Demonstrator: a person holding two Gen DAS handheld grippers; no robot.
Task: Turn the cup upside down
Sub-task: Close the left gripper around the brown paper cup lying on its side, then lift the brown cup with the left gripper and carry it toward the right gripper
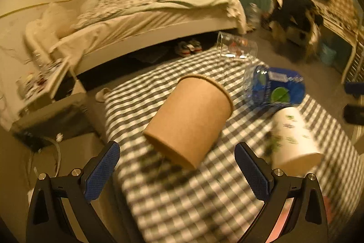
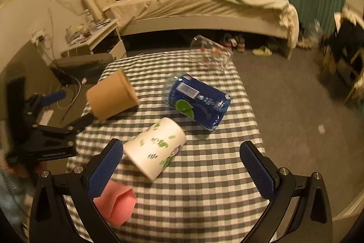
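A brown paper cup [image 1: 190, 120] stands on the checked table [image 1: 182, 202], just ahead of my open, empty left gripper [image 1: 177, 165]; it also shows in the right wrist view [image 2: 112, 95], with the left gripper [image 2: 68, 111] beside it. A white paper cup with green prints [image 2: 154, 147] is just ahead of my open, empty right gripper [image 2: 182, 161]; it shows in the left wrist view [image 1: 293, 140] too. The views are tilted, so the cups appear slanted.
A blue can-like pack [image 2: 195, 104] and a clear glass [image 2: 209, 56] are farther back on the table. A pink cup [image 2: 116, 204] is near the right gripper's left finger. A bed [image 2: 204, 8] and nightstand [image 2: 95, 38] lie beyond.
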